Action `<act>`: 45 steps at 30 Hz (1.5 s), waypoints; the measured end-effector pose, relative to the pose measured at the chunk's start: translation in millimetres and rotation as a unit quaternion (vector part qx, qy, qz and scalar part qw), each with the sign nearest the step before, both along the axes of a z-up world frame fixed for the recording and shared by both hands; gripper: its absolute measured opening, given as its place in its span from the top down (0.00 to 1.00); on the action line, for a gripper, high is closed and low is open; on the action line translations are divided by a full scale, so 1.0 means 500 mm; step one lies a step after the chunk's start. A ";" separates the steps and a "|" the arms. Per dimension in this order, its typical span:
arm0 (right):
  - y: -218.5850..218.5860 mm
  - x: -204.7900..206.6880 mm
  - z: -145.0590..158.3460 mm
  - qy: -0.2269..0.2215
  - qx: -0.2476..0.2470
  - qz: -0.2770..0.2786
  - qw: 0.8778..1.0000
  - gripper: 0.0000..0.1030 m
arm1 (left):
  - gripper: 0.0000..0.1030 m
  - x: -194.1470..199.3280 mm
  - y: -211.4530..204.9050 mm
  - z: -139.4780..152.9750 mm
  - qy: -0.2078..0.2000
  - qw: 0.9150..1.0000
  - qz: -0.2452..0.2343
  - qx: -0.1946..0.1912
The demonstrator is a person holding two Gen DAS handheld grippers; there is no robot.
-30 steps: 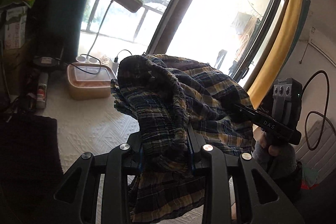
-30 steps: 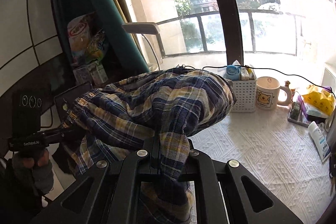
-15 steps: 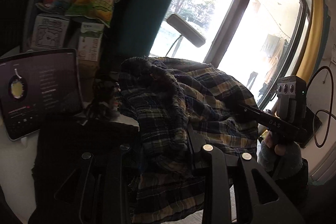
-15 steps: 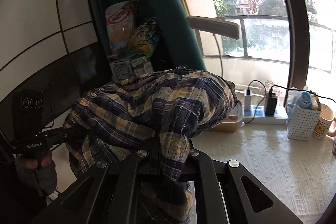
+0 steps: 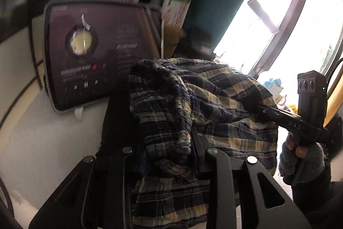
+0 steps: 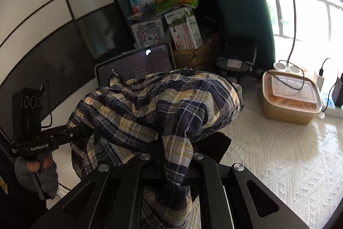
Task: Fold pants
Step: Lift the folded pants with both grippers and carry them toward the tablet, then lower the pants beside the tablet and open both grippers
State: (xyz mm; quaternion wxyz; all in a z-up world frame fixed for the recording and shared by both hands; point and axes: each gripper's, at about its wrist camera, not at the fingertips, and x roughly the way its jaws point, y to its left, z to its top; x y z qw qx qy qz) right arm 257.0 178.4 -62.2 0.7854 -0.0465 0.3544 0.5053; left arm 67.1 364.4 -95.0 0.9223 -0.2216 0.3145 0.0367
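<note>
Two grippers have the goods: at the bottom of the left wrist view the left gripper (image 5: 169, 156) is clamped on a thick bunch of the navy-and-yellow plaid cotton pants (image 5: 214, 104), and low in the right wrist view the right gripper (image 6: 171, 161) is pinched tight on a thinner fold of them. The pants hang bunched in the air between both tools, above the white textured tablecloth (image 6: 278, 153). Big swing across in the last second: the window filled both views, and now the dark tablet screen (image 5: 96, 53) and snack shelf fill the upper frames. So the garment is being carried sideways, probably to be laid out; no fold made yet. Readable writing: "DAS" on the right tool at right, "GenRobot.AI" on the left tool at lower left.
</note>
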 end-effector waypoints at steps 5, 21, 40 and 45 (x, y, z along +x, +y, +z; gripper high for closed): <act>0.016 0.033 -0.093 0.043 -0.030 -0.008 0.999 0.89 | 0.67 0.019 0.001 -0.064 0.050 0.999 -0.006 -0.001; -0.117 0.038 -0.039 -0.041 0.006 -0.026 0.999 0.16 | 0.40 -0.046 -0.023 0.036 0.023 0.996 0.033 0.081; 0.095 0.169 -0.132 -0.052 -0.105 0.074 0.990 0.74 | 0.40 0.215 0.007 -0.041 0.116 0.986 -0.057 0.107; 0.111 0.192 -0.140 -0.045 -0.103 0.060 0.992 0.76 | 0.40 0.201 0.025 -0.046 0.109 0.988 -0.058 0.093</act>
